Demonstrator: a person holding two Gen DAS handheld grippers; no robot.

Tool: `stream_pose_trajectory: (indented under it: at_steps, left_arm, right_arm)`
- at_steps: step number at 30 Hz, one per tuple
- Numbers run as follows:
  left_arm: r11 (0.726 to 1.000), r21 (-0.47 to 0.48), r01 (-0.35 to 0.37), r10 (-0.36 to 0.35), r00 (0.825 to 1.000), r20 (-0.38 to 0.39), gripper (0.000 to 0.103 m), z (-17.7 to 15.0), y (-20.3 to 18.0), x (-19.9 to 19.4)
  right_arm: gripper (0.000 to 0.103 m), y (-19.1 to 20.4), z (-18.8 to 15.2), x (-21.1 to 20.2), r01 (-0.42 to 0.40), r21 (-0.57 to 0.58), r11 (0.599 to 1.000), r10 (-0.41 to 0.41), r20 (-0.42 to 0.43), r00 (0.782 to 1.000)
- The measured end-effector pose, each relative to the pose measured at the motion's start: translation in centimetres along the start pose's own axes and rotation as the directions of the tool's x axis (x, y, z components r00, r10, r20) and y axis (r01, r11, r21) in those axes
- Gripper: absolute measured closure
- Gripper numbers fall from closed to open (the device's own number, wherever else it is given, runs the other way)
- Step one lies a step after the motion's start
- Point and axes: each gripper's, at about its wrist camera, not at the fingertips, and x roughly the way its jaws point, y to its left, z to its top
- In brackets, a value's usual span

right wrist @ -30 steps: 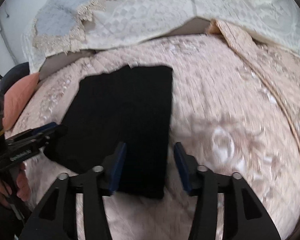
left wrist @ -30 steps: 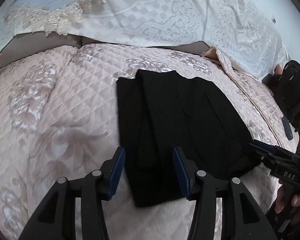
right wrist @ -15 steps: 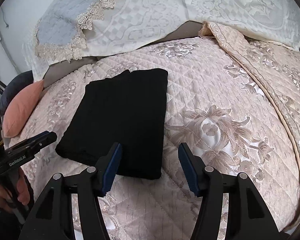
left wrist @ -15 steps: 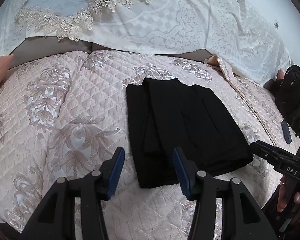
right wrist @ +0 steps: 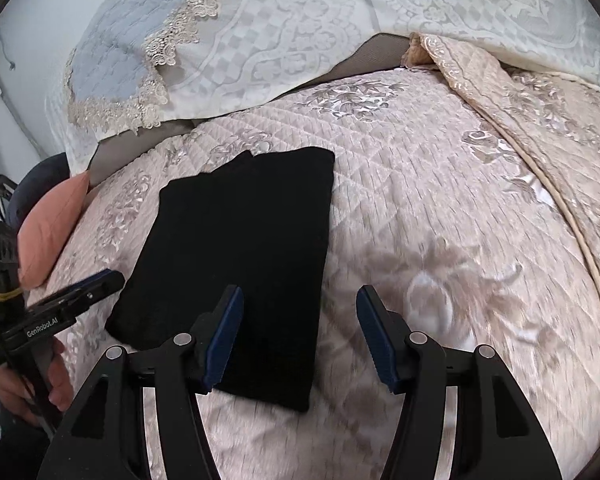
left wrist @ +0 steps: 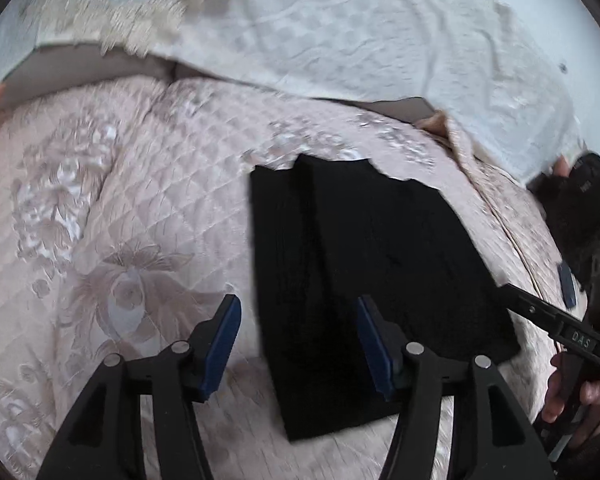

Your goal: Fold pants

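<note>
The black pants [left wrist: 364,272] lie folded into a flat rectangle on the pink quilted bedspread [left wrist: 140,220]; the same black pants [right wrist: 240,256] show in the right wrist view. My left gripper [left wrist: 298,338] hovers over their near left edge, its jaws opening, pads off the cloth. My right gripper [right wrist: 298,330] hangs open above the pants' near right corner and the quilt, gripping nothing. Each gripper's tip shows in the other's view: the right one [left wrist: 540,316], the left one [right wrist: 84,288].
White lace pillows [right wrist: 300,28] and a pale blue lace-trimmed cover [right wrist: 112,68] line the head of the bed. A salmon cushion [right wrist: 48,232] sits at the left edge. A dark bag or garment [left wrist: 588,216] lies at the right. A hand [right wrist: 28,384] holds the left gripper.
The left gripper's jaws have spread wider. Both views shifted slightly and blurred; the pants stay flat on the quilt, unheld throughout.
</note>
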Motion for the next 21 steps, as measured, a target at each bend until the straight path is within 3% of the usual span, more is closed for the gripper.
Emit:
stream_pose_trajectory:
  at_steps: [10, 16, 19, 21]
  left_arm:
    - [0.99, -0.083, 0.117, -0.119, 0.993, -0.02, 0.034, 1.6, 0.8, 3.0]
    - [0.989, -0.086, 0.119, -0.119, 0.993, 0.001, 0.03, 2.2, 0.5, 4.2]
    - [0.989, -0.076, 0.123, -0.124, 0.992, -0.004, 0.03, 1.6, 0.3, 3.8]
    - [0.991, -0.051, 0.127, -0.127, 0.992, -0.002, 0.03, 0.9, -0.1, 3.5]
  right_arm:
    - [0.044, -0.7, 1.6, 3.3, -0.043, 0.01, 0.999, 0.044, -0.038, 0.998]
    - [0.044, -0.5, 2.5, 4.6, -0.08, 0.026, 0.996, 0.081, -0.047, 0.996]
    - [0.044, 0.1, 2.0, 4.7, -0.145, 0.037, 0.989, 0.148, -0.084, 0.986]
    - [0.044, 0.8, 1.3, 4.6, -0.147, -0.002, 0.989, 0.146, -0.091, 0.985]
